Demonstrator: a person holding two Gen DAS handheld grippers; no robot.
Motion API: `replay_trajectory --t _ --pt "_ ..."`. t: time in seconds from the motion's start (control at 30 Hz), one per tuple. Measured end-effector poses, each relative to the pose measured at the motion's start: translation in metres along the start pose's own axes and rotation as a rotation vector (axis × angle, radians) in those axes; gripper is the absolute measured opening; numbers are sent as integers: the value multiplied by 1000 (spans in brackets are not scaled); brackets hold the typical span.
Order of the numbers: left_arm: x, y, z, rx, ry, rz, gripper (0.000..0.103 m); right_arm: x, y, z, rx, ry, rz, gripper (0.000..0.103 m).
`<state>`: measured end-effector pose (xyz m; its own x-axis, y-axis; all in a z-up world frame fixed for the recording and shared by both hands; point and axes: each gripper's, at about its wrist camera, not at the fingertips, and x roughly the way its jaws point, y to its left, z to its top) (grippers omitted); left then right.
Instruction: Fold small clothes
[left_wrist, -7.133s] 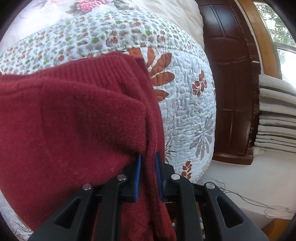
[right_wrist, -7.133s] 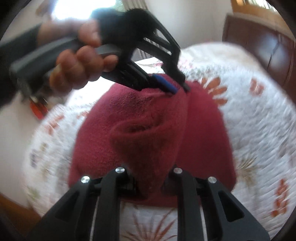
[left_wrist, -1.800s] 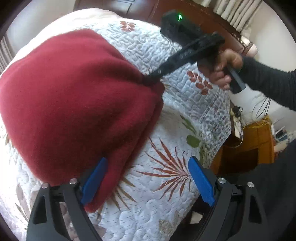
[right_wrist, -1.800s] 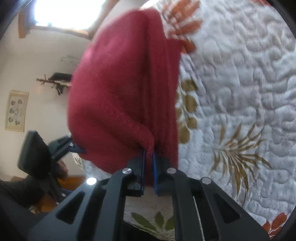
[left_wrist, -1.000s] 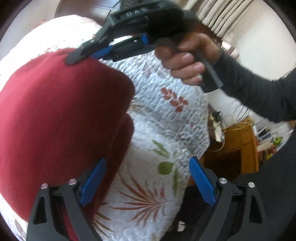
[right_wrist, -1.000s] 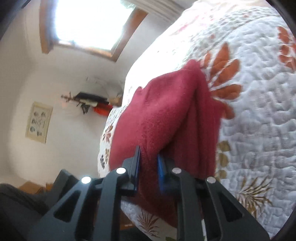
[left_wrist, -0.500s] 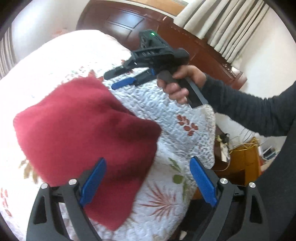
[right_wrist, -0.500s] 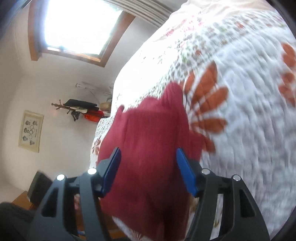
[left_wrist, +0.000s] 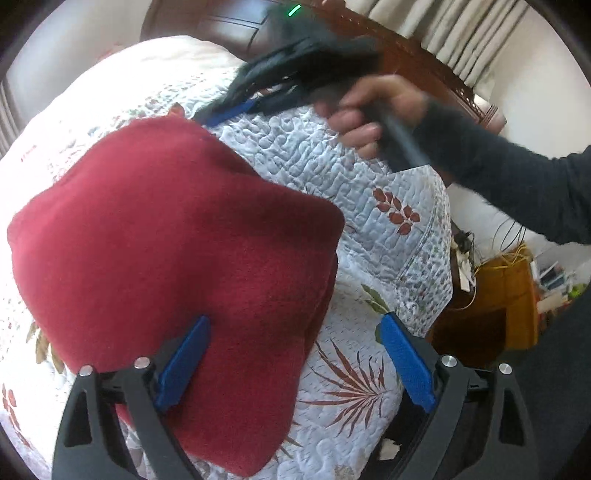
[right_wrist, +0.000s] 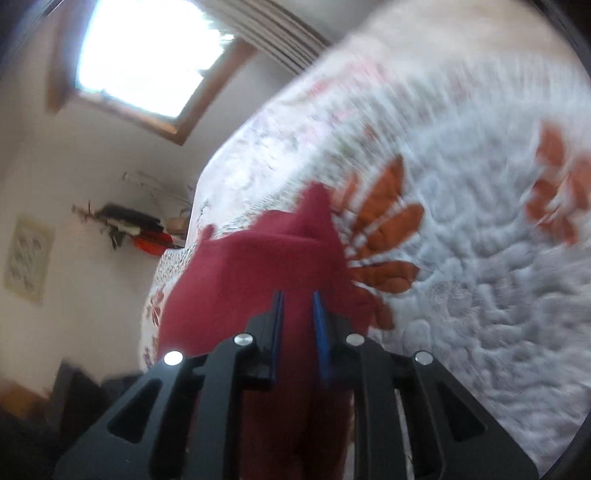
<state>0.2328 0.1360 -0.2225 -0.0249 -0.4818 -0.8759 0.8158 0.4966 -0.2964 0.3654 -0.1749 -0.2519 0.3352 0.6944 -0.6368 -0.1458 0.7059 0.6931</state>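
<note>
The left hand-held gripper fills the lower frame, blue pads spread wide. At upper right, a hand in a dark sleeve grips the blurred right hand-held gripper, its pads narrowly parted.

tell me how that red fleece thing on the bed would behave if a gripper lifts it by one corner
The red garment would probably sag and unfold: it lies in soft rounded layers on the quilt, not stiff creases. Its fuzzy nap should grip the pads rather than slip. It looks light for its bulk.
</note>
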Motion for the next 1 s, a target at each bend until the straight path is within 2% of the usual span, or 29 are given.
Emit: replay_trajectory --t 0.07,0.13,0.17,0.27,0.33,0.37,0.4,0.43,0.5,0.57,0.6,0.63,0.73,0.87,0.93,0.97,1.0 --pt "-1 0 -1 -6 -6 -1 95 -7 25 -19 -58 42 76 27" --pt "-1 1 -3 -10 -11 1 95 5 36 -38 -75 114 115 28" --pt "-1 1 -2 -8 -11 3 95 13 37 -47 -79 152 115 28" --pt "0 1 -2 -7 -11 4 95 48 20 -60 -33 225 11 25" --pt "0 1 -1 -9 -11 -4 95 46 11 -62 25 220 27 27" --pt "-1 1 -1 -6 -10 1 95 42 14 -60 25 210 21 31" --pt "-1 0 -1 -6 -9 6 95 36 16 -59 17 199 0 45" --pt "-1 1 -1 -10 -10 5 95 31 16 -56 20 185 -19 56" --pt "-3 2 -1 -29 -18 -6 95 23 13 -50 62 172 -2 56" --pt "-4 4 -1 -41 -21 -12 95 16 9 -49 89 171 8 65" --pt "-4 4 -1 -43 -20 -11 95 15 7 -49 100 174 20 77" --pt "-5 3 0 -44 -18 -7 95 14 5 -47 110 180 39 83" --pt "-9 2 1 -60 -14 0 95 15 -13 -45 157 205 118 90" --pt "-31 17 -10 -181 -52 -10 95 31 -38 -46 222 244 203 92" --pt "-49 41 -24 -330 -126 -89 96 34 -51 -42 254 273 254 92" --pt "-57 60 -36 -445 -182 -159 97 39 -53 -40 264 281 274 92" --pt "-60 74 -45 -526 -218 -198 97 43 -52 -38 261 287 289 92"
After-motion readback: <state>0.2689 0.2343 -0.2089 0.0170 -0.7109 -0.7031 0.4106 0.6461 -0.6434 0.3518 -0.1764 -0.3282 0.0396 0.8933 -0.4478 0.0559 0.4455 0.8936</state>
